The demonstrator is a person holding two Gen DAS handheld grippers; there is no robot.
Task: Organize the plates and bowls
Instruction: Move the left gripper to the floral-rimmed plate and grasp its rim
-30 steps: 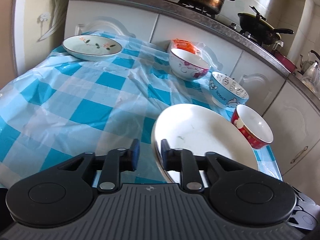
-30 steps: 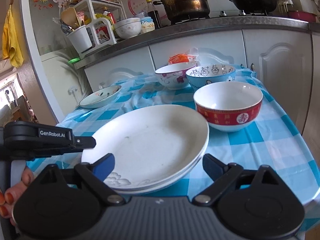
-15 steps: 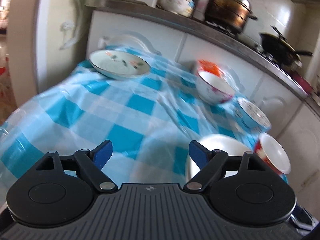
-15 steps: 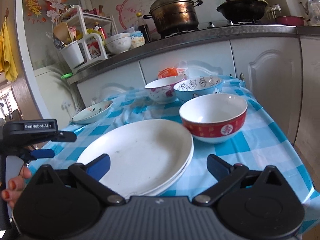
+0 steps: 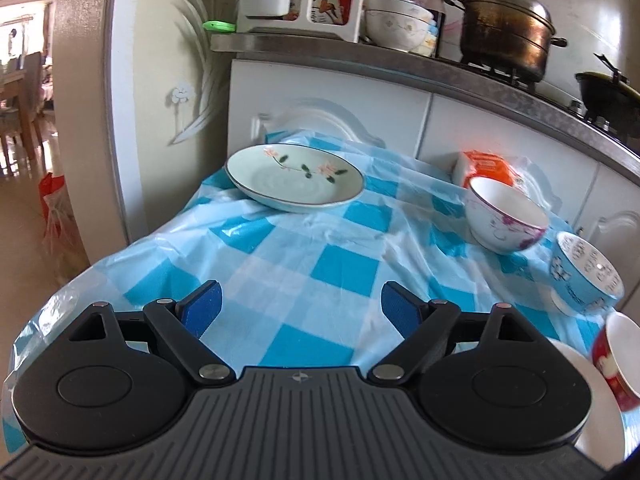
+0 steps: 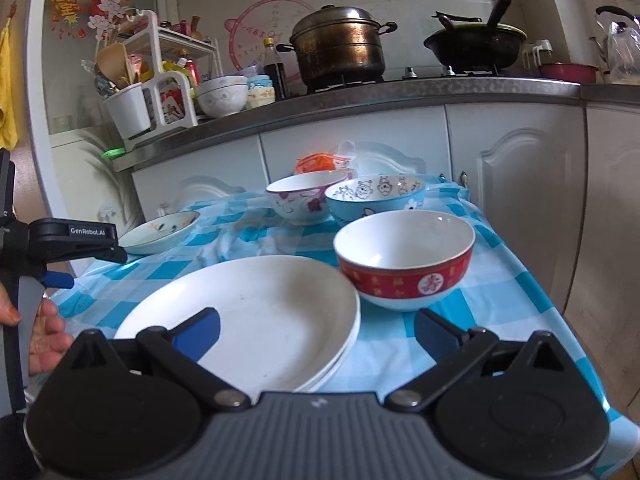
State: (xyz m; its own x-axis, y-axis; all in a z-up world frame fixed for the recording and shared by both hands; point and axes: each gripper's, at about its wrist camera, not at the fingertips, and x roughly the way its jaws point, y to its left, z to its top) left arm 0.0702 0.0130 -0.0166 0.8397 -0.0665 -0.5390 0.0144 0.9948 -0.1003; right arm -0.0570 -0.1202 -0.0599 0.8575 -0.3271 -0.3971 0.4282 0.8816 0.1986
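Two low, near wrist views across one checked table (image 5: 344, 268) — shared bowls, counter.

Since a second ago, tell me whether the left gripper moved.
Yes. The left gripper swung left, off the white plates, toward the floral plate; its jaws opened, empty.

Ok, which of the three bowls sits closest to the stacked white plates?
The red-banded bowl, right beside the white plates; the blue cartoon bowl and purple-flowered bowl stand farther back.

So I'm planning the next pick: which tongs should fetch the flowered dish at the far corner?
Left, probably. The left tongs are open, empty and aimed at the flowered dish; the right tongs hang over the white plates.
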